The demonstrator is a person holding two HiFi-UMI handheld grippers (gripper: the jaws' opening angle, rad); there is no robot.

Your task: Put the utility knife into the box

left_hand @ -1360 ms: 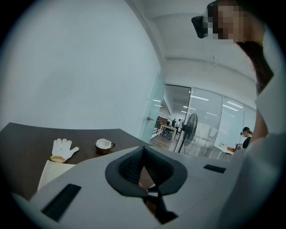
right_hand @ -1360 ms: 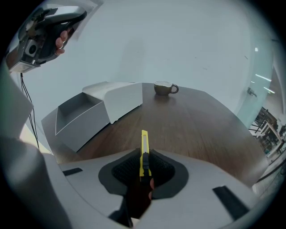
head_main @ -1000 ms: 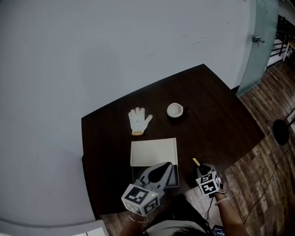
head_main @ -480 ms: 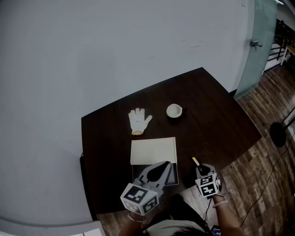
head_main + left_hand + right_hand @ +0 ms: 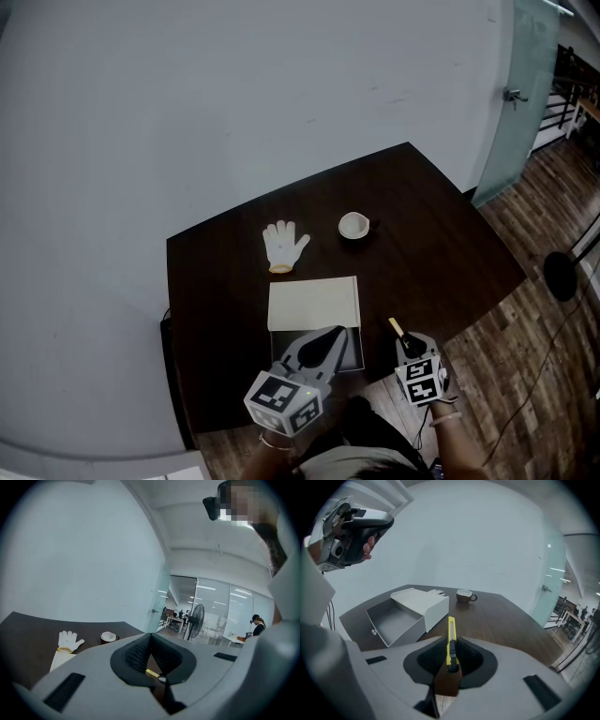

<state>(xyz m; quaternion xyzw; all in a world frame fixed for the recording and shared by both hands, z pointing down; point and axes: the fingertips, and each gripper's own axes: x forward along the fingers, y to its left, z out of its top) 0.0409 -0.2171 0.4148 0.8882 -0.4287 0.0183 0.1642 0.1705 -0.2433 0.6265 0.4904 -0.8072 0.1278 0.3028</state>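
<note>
The dark bench [image 5: 441, 248] carries the open box [image 5: 396, 618], well left of the right claw [image 5: 450, 652], which grips the utility knife [image 5: 451, 641] above the near edge. The left claw [image 5: 149, 657] looks closed on nothing. This is likely the carrying step: next, swing the knife left over the tray, then lower it.

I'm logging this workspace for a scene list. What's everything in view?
table: one, dark brown, against the grey wall
box: one, white-grey, drawer pulled open, near table edge
glove: one, white, beyond the box
cup: one, brown with white inside, right of the glove
utility knife: one, yellow, in the right tongs
fan: one, black, on the floor
left tongs: one, grey, shut, empty, raised near the box
right tongs: one, grey, shut on the utility knife
</note>
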